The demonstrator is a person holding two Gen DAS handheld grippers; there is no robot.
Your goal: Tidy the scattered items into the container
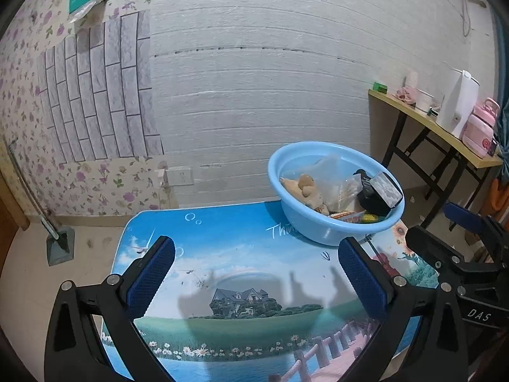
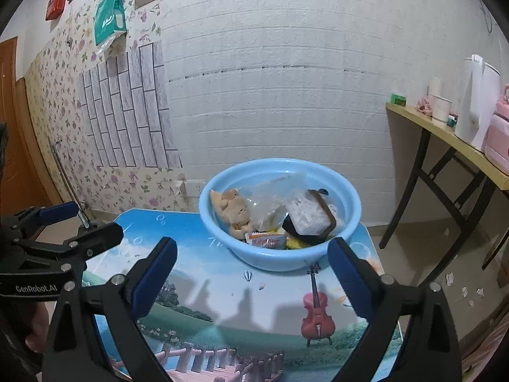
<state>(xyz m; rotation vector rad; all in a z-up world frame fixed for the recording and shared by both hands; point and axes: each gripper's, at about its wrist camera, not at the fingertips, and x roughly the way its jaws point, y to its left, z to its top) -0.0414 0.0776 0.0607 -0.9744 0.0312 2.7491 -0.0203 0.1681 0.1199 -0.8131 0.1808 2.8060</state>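
Observation:
A light blue basin [image 1: 321,232] [image 2: 219,238] stands at the far right of a small table with a printed landscape top [image 1: 241,254] [image 2: 222,293]. Inside lie a tan plush toy [image 1: 303,186] [image 2: 233,211], clear plastic bags [image 1: 331,175] [image 2: 305,210], a black-framed object [image 1: 378,194] [image 2: 318,237] and snack packets [image 1: 350,216] [image 2: 267,242]. My left gripper [image 1: 256,281] hovers open over the table's near left, nothing between its blue pads. My right gripper [image 2: 253,280] hangs open just short of the basin, also with nothing in it. Each gripper shows at the edge of the other's view.
A wooden side table [image 1: 442,127] [image 2: 445,140] at the right carries a white kettle [image 1: 458,102] [image 2: 474,102], cups and a pink container. A wall with a socket [image 1: 181,176] runs behind the table. A metal stand [image 1: 59,248] sits on the floor at left.

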